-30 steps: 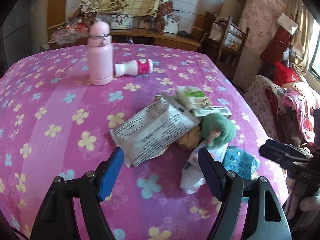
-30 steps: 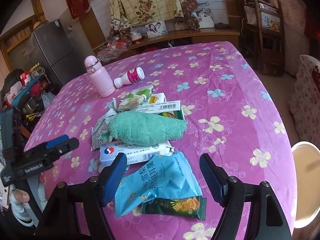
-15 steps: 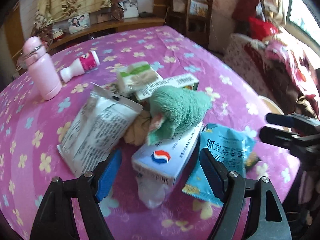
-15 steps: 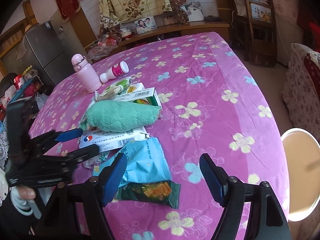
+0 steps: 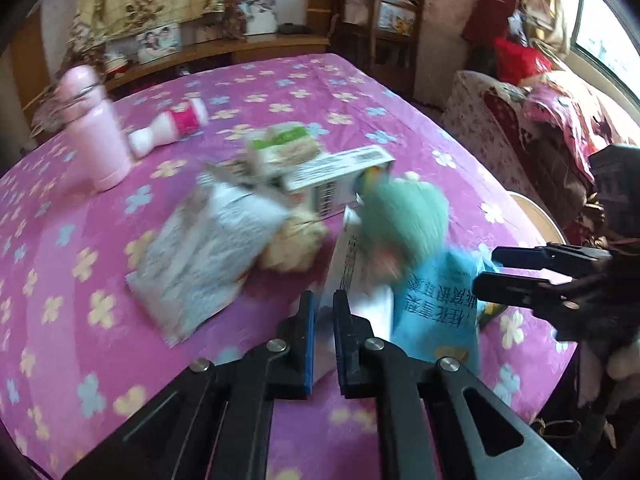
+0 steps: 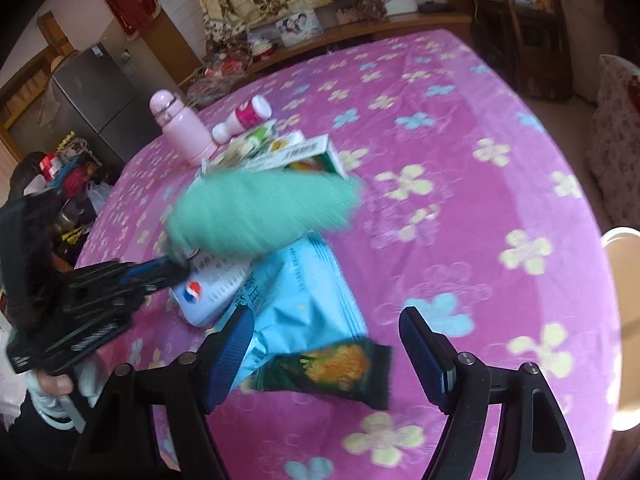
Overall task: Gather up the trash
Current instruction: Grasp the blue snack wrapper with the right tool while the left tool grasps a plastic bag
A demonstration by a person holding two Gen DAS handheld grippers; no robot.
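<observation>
Here, left tool [image 5: 324, 312] pinched shut on white box [image 6: 208, 292]; right tool [image 6: 326, 332] agape over blue packet [image 6: 304, 304].

You face a round table under a pink flowered cloth [image 6: 460, 184], a wooden sideboard [image 5: 256, 46] with a framed photo [image 6: 299, 24] along the wall, a grey refrigerator [image 6: 86, 100], a wooden chair [image 5: 394, 28], and a bright window [image 5: 604, 36].

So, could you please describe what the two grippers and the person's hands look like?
Both grippers are black plastic, with angled arms, silver pivot screws and two fingers faced with blue ribbed pads. The left gripper and right gripper look alike. From the right wrist, the left gripper's body shows white lettering too blurred to read, with a coiled spring beside it. Below it, the left hand seems to emerge from a pale sleeve.
</observation>
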